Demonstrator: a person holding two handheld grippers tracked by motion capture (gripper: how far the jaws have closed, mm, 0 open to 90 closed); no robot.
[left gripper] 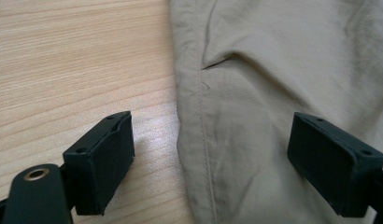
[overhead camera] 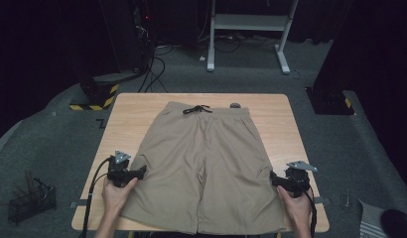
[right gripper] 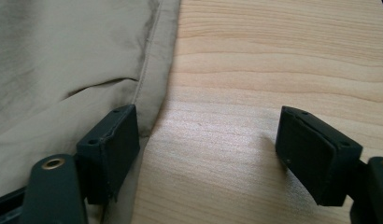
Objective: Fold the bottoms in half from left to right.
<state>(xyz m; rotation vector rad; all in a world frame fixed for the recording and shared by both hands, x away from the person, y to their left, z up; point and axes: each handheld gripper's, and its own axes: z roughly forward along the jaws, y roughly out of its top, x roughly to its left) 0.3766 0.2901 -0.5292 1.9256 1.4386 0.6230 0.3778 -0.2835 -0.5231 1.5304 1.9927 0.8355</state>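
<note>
Beige shorts (overhead camera: 206,163) flat on table (overhead camera: 137,111); left gripper (overhead camera: 134,174), right gripper (overhead camera: 277,179), fingers spread wide, straddling side seams, gripping nothing

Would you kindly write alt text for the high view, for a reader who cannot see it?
Khaki shorts lie flat on a wooden table, waistband and black drawstring at the far end. The left gripper and right gripper, each hand-held with jaws open, sit at the shorts' outer side edges.
</note>
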